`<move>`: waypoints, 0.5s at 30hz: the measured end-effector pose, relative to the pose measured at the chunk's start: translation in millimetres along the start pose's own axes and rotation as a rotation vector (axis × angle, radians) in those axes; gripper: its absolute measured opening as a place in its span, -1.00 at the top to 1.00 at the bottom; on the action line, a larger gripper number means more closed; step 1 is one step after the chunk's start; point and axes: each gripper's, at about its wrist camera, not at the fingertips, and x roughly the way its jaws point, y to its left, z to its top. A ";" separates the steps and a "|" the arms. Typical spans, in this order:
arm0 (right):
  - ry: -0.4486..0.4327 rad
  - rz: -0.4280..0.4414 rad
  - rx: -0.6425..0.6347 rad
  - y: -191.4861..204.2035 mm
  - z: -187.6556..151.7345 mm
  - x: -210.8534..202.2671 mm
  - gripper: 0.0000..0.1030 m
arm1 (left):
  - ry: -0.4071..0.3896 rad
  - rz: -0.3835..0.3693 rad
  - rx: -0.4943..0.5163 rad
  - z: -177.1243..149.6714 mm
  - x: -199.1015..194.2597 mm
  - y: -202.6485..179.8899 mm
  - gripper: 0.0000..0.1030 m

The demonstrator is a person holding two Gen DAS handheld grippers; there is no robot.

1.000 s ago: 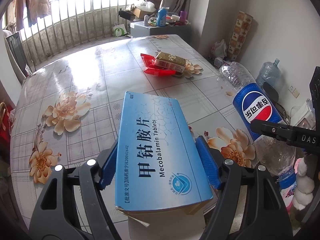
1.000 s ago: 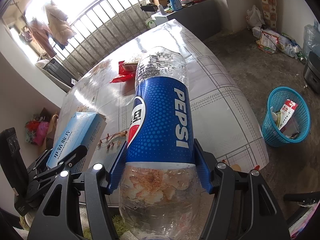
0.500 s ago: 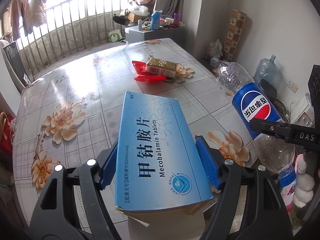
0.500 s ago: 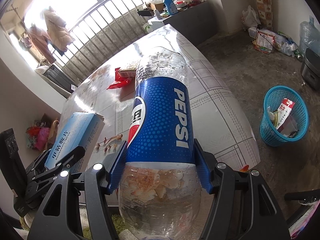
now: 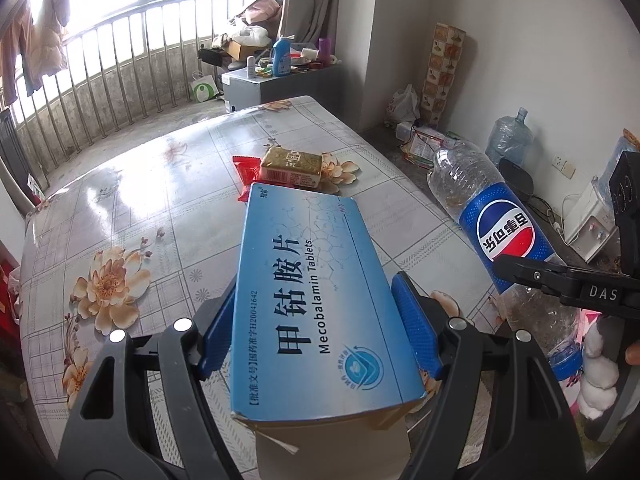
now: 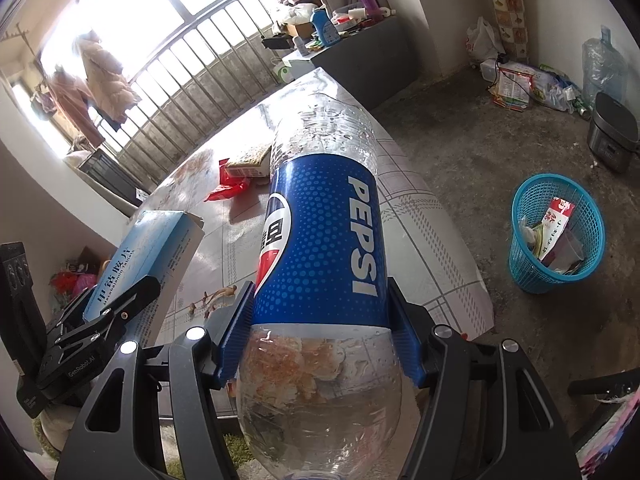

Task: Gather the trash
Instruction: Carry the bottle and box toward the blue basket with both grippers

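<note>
My left gripper (image 5: 316, 322) is shut on a blue Mecobalamin tablet box (image 5: 316, 300) and holds it above the near edge of the flowered table (image 5: 132, 208). My right gripper (image 6: 320, 336) is shut on an empty Pepsi bottle (image 6: 324, 232), base pointing forward, held off the table's right side. The bottle (image 5: 504, 236) also shows at the right of the left wrist view, and the box (image 6: 152, 256) at the left of the right wrist view. A red wrapper (image 5: 248, 172) and a brown snack pack (image 5: 291, 166) lie together on the table's far part.
A blue trash basket (image 6: 556, 236) with several wrappers stands on the floor right of the table. A cabinet with bottles (image 5: 280, 76) stands behind the table by the balcony railing. Bags, water jugs (image 5: 510, 140) and an appliance (image 6: 612, 136) line the far wall.
Both grippers have pulled back and risen slightly from the table with their loads; the table and wrappers look farther away. Grips are unchanged.
</note>
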 end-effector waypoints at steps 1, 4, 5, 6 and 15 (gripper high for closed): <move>-0.006 -0.001 0.008 -2.1 0.3 -1.4 -0.19 | -0.001 -0.006 0.009 3.7 1.5 -1.5 -0.34; -0.024 -0.001 0.035 -9.9 -0.4 -5.3 -0.19 | -0.001 -0.017 0.036 16.3 7.4 -7.6 -0.34; -0.030 -0.001 0.044 -13.3 0.0 -6.6 -0.19 | 0.000 -0.022 0.044 20.2 9.0 -10.8 -0.34; -0.037 -0.001 0.055 -17.3 0.3 -7.8 -0.20 | 0.000 -0.027 0.051 24.2 10.7 -13.7 -0.34; -0.063 -0.007 0.157 -61.8 6.4 -13.0 -0.19 | 0.010 -0.088 0.113 51.1 31.2 -57.0 -0.34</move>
